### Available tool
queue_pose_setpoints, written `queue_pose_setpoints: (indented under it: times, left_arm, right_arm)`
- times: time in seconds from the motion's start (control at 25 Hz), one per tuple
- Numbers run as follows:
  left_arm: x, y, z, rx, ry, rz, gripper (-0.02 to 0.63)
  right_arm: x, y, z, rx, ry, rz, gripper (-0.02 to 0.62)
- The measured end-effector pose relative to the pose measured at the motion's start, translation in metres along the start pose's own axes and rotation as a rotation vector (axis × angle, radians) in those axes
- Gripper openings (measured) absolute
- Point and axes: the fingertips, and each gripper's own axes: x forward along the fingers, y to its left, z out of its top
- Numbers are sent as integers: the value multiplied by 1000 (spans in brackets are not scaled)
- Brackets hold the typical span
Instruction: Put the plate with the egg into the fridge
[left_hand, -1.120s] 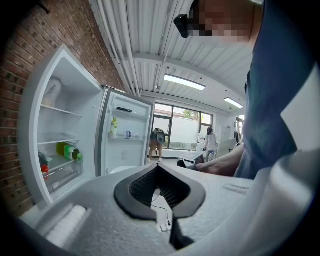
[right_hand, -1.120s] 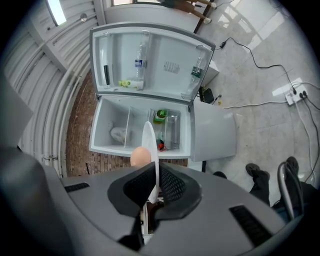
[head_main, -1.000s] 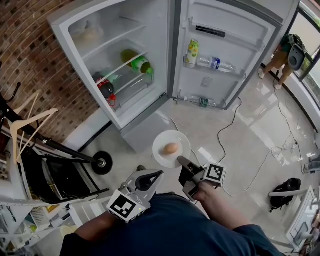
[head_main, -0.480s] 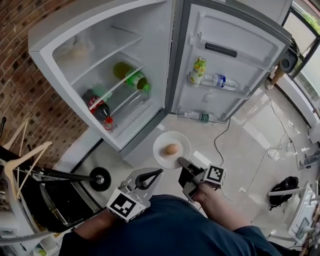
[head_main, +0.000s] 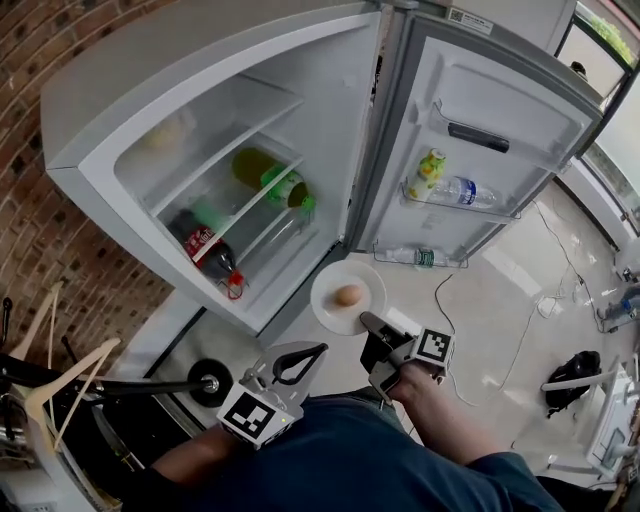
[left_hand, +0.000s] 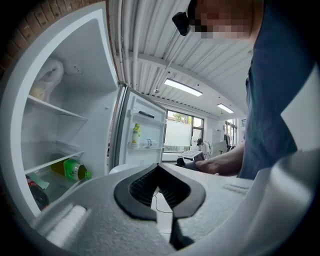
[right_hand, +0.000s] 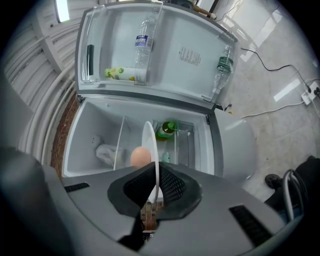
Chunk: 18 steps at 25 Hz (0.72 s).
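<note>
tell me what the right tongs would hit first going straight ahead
Probably the open fridge: the right tongs, holding the plate, aim into it near the green bottle, though depth is unclear.

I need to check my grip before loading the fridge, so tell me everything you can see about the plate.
The plate is round, plain white, ceramic-looking and held about level. A brown egg sits at its centre. The right claw pinches its near rim; nothing else touches it. It hangs above the floor before the open fridge.
</note>
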Motion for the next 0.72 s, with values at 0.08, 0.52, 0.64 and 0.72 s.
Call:
queue_pose_setpoints:
  times: [0.08, 0.52, 0.64, 0.72]
  left_arm:
    - [1, 9, -1, -5, 4, 1, -2]
    - [22, 50, 5, -39, 10, 118, -2]
    - [27, 59, 5, -36, 16, 153, -2]
    - [30, 63, 6, -38, 12, 174, -2]
  right_arm:
    - [12, 4, 5, 1, -2, 5, 21]
    - [63, 10, 24, -13, 143, 9, 21]
    - [79, 11, 33, -21, 170, 8, 21]
    - [93, 12, 40, -24, 182, 7, 21]
